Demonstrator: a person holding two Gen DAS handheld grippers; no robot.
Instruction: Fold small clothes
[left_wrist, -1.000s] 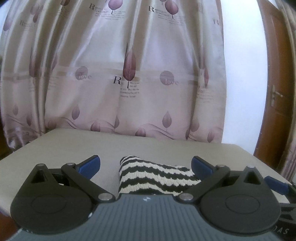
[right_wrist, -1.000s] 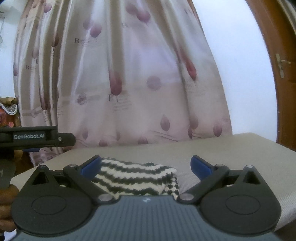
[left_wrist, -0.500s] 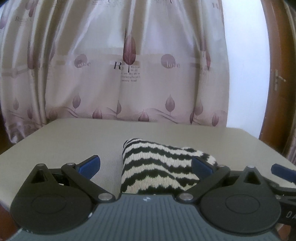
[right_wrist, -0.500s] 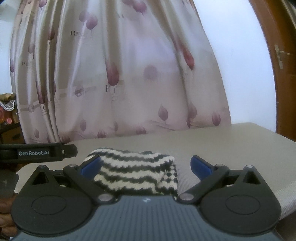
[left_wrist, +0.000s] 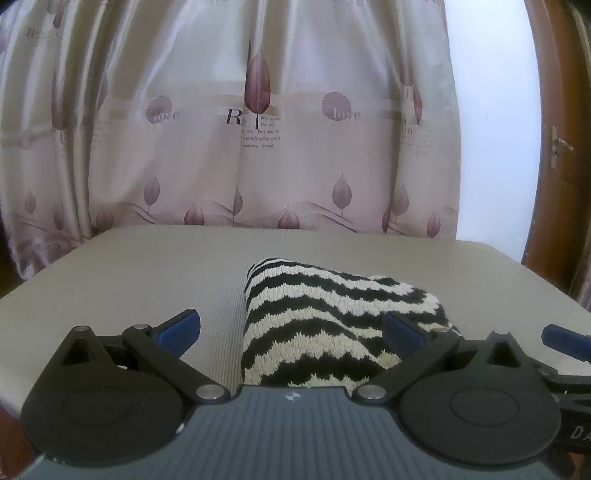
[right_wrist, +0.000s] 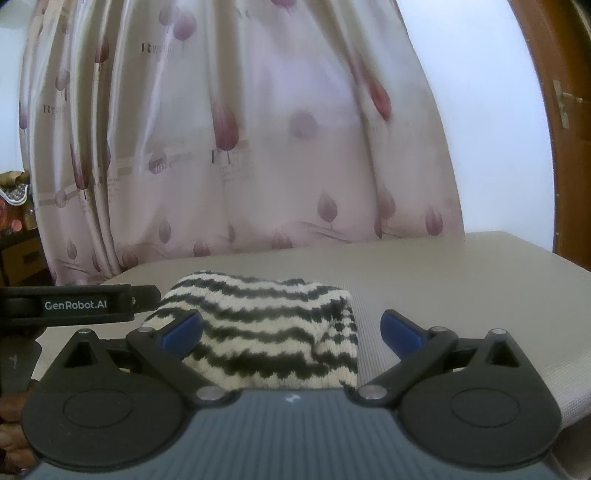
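Both cameras have tipped downward over the last second, so more of the table top and of the folded garment now shows than before.

From the left wrist, the left gripper (left_wrist: 291, 329) stands with its blue-tipped fingers (left_wrist: 179, 326) spread wide and holding nothing. The black-and-cream zigzag knit garment (left_wrist: 325, 325) lies folded on the beige table (left_wrist: 147, 266), filling the right half of the gap between the fingers; the right fingertip overlaps the cloth in the view, though whether it touches cannot be told. A blue tip of the right gripper (left_wrist: 563, 338) shows at the right edge. A leaf-printed curtain (left_wrist: 258, 129) hangs behind the table, with a brown door (left_wrist: 561, 147) to the right.

From the right wrist, the right gripper (right_wrist: 291, 329) is likewise wide apart and empty. The garment (right_wrist: 266, 332) sits on the table (right_wrist: 461, 266) toward the left finger, whose tip overlaps the cloth. The left gripper (right_wrist: 74, 304), labelled GenRobot.AI, reaches in from the left just beside the garment.
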